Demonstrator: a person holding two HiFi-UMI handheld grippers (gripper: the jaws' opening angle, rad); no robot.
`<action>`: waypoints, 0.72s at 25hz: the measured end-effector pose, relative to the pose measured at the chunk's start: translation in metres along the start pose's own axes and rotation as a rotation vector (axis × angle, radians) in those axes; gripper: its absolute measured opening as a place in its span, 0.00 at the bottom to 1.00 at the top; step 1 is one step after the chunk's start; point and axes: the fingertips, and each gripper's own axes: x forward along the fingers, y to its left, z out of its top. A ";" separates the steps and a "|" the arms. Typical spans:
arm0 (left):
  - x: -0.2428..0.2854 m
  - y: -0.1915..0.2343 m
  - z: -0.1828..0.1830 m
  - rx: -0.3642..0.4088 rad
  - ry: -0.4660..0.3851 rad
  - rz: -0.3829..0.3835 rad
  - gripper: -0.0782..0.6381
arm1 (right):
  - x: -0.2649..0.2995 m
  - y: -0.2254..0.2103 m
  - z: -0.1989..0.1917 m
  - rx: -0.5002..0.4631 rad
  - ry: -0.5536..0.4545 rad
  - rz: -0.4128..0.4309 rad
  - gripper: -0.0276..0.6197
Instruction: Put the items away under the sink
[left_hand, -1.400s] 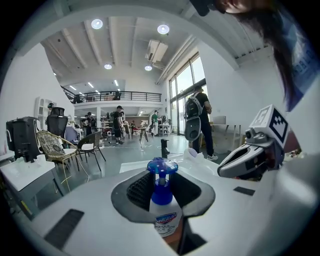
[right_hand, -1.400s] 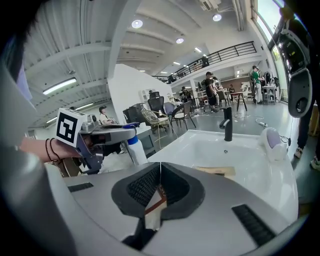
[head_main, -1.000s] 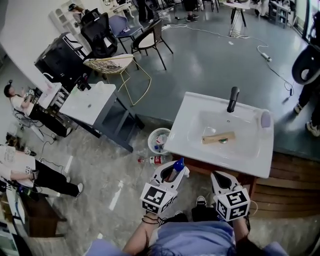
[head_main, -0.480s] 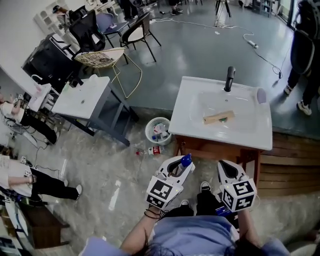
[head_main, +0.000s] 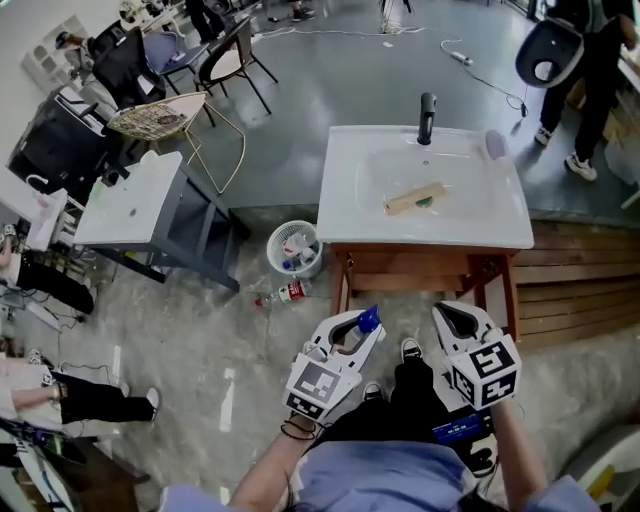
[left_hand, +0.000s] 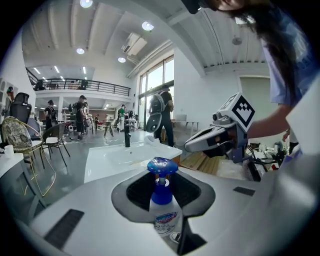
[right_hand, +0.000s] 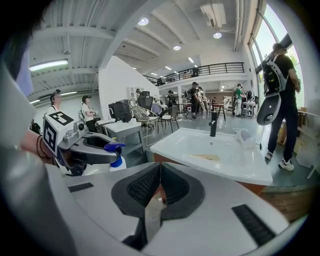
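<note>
A white soap bottle with a blue pump top (head_main: 367, 320) (left_hand: 162, 195) stands between the jaws of my left gripper (head_main: 365, 325) (left_hand: 162, 187), which is shut on it. My right gripper (head_main: 455, 318) (right_hand: 159, 187) hangs beside it, jaws shut, and I make out nothing in them. Both grippers hover over the floor, short of the front of the white sink (head_main: 340, 215) (right_hand: 235, 170). An open wooden frame (head_main: 420, 270) holds the sink up. A wooden block (head_main: 415, 198) lies in the basin below the black faucet (head_main: 427, 117).
A white waste bin (head_main: 294, 248) and a plastic bottle on the floor (head_main: 283, 294) lie left of the sink. Further left stands a grey side table (head_main: 135, 200). A wooden platform (head_main: 570, 290) runs along the right. A person (head_main: 590, 60) stands behind the sink.
The sink has slid up and away in the head view as both grippers drew back from its front edge and sank a little. The bottle stays in the left gripper.
</note>
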 end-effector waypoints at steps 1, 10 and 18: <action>0.001 -0.002 -0.005 -0.005 -0.001 -0.006 0.24 | 0.000 0.000 -0.005 -0.002 0.006 0.001 0.07; 0.032 -0.010 -0.047 -0.011 0.030 -0.082 0.24 | 0.012 -0.021 -0.048 0.078 0.016 -0.017 0.07; 0.077 -0.008 -0.076 0.010 0.052 -0.100 0.24 | 0.035 -0.047 -0.089 0.107 0.010 -0.009 0.07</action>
